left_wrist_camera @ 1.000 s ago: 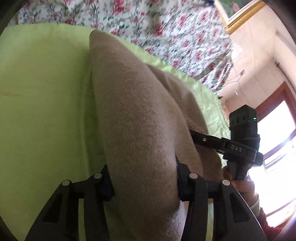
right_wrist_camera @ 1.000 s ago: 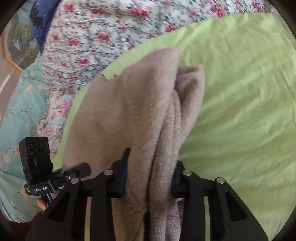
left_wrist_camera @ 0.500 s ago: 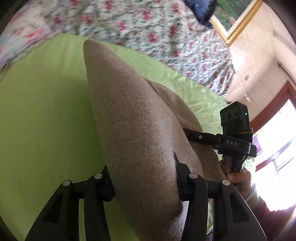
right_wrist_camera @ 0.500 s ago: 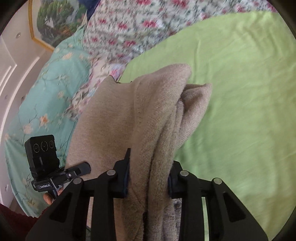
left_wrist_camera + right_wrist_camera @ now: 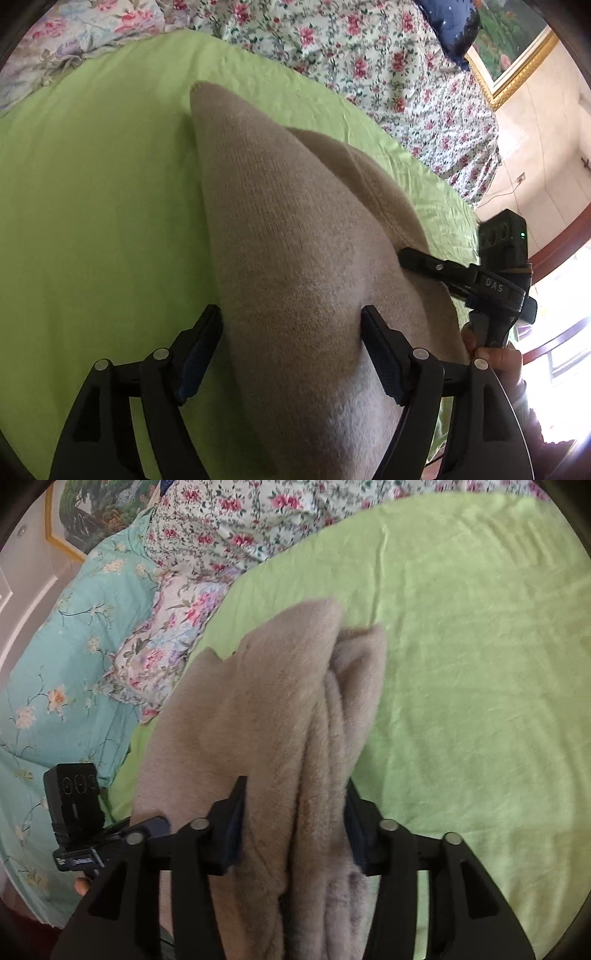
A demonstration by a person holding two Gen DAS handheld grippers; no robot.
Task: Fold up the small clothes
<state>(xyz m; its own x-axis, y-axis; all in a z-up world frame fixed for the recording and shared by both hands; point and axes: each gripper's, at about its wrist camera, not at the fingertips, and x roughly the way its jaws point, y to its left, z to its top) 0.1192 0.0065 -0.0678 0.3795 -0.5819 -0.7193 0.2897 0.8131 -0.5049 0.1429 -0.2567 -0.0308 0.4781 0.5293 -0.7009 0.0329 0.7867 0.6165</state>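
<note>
Both tools clamped on the fuzzy beige knit garment [image 5: 295, 258]: left tool [image 5: 291, 328], right tool [image 5: 293, 797]; its lower edge is cut off, bunched folds over the green sheet [image 5: 461, 664].

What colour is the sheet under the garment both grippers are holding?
Plain lime green sheet, no pattern; it shows best in the right wrist view.

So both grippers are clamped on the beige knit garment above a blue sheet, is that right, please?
Not quite: the sheet is light green, not blue, as the right wrist view shows. Both the left gripper and the right gripper are indeed clamped on the beige knit garment.
</note>
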